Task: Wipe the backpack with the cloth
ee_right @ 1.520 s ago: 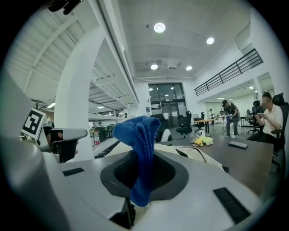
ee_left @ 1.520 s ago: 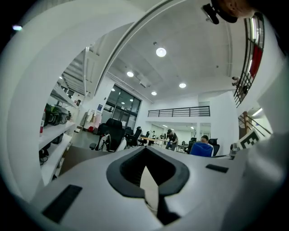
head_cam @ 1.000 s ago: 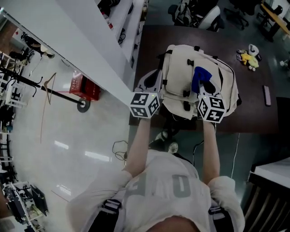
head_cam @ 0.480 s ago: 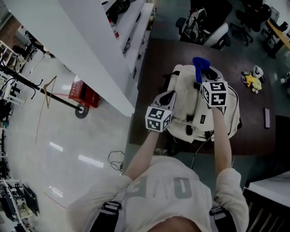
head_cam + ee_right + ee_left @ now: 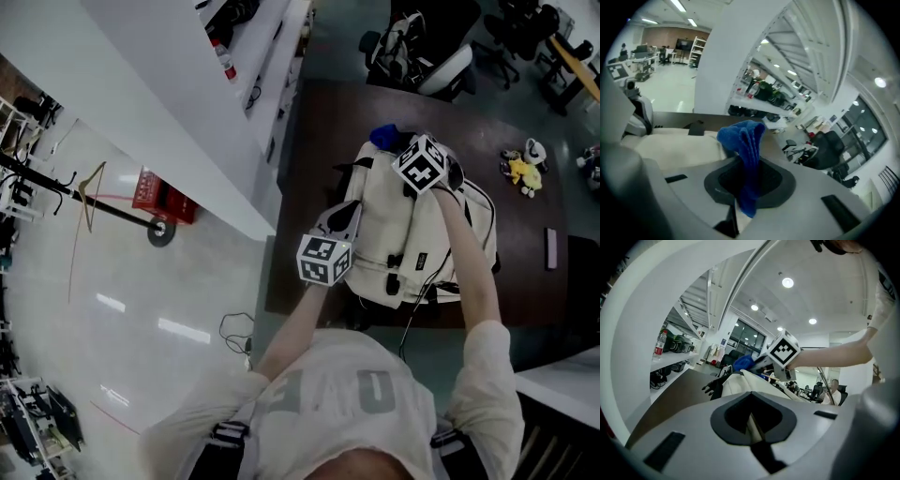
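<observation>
A cream backpack (image 5: 403, 230) lies flat on the dark brown table (image 5: 314, 159). My right gripper (image 5: 401, 148) is at the pack's far end, shut on a blue cloth (image 5: 384, 137) that bunches out beyond the jaws. In the right gripper view the blue cloth (image 5: 743, 140) stands up from the shut gripper (image 5: 742, 190) over the cream backpack (image 5: 677, 140). My left gripper (image 5: 343, 216) is at the pack's left edge. In the left gripper view that gripper (image 5: 751, 422) is shut with a thin cream strip of the backpack (image 5: 761, 384) between the jaws.
A white shelf unit (image 5: 234, 112) runs along the table's left side. A yellow plush toy (image 5: 521, 159) and a dark flat bar (image 5: 550, 247) lie on the table's right part. Office chairs (image 5: 422, 52) stand beyond the table. A red crate (image 5: 164, 197) sits on the floor.
My right gripper has carried the blue cloth from the middle of the backpack up to its far end and turned leftward. The left gripper has stayed at the pack's left edge.
</observation>
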{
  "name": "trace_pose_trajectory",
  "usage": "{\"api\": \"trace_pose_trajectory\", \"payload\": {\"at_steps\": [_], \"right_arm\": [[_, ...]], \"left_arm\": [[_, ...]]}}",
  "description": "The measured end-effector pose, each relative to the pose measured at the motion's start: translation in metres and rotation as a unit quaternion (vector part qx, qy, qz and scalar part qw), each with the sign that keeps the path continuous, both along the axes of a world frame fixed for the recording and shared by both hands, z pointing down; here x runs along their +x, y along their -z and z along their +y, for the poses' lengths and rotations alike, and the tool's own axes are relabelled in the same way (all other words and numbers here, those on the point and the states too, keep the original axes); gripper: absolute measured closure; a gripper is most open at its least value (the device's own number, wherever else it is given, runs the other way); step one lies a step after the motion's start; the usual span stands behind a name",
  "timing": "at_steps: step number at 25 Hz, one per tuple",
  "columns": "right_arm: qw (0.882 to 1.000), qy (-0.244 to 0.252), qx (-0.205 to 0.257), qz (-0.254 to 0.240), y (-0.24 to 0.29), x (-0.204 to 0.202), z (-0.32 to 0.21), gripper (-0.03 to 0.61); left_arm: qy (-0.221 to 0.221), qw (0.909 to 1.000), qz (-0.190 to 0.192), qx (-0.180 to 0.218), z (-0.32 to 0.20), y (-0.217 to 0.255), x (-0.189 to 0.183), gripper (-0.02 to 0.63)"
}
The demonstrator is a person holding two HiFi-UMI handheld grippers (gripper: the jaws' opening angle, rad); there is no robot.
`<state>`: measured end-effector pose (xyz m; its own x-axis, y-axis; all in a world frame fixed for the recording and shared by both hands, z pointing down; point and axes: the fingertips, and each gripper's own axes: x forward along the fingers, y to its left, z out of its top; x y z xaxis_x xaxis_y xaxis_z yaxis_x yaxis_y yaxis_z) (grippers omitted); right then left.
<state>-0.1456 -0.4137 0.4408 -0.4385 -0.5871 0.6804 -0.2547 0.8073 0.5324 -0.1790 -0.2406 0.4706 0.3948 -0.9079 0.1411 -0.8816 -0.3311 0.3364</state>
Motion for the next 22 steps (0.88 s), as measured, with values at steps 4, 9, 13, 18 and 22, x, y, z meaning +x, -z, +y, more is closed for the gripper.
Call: {"api": "trace_pose_trajectory", "payload": {"at_steps": [4,9,13,18,22], "right_arm": [[0.996,0.039,-0.007,0.08,-0.034,-0.013,0.014,0.537],[0.991,0.075,-0.005,0.108,-0.031,-0.011,0.026,0.537],[0.99,0.082,0.0,0.114,-0.027,-0.009,0.034,0.537],[0.989,0.091,0.005,0.114,-0.019,-0.008,0.053,0.537],[0.989,0.097,0.004,0.109,-0.013,-0.013,0.072,0.537]], "left_arm": [[0.0,1.0,0.003,0.003,0.0,0.001,-0.002,0.609],[0.005,1.0,-0.004,0.006,0.001,0.0,-0.001,0.609],[0.013,0.9998,-0.011,0.007,0.002,0.001,-0.004,0.61],[0.022,0.9993,-0.025,0.015,0.005,0.005,-0.006,0.609],[0.028,0.9976,-0.054,0.031,0.009,0.016,-0.011,0.609]]}}
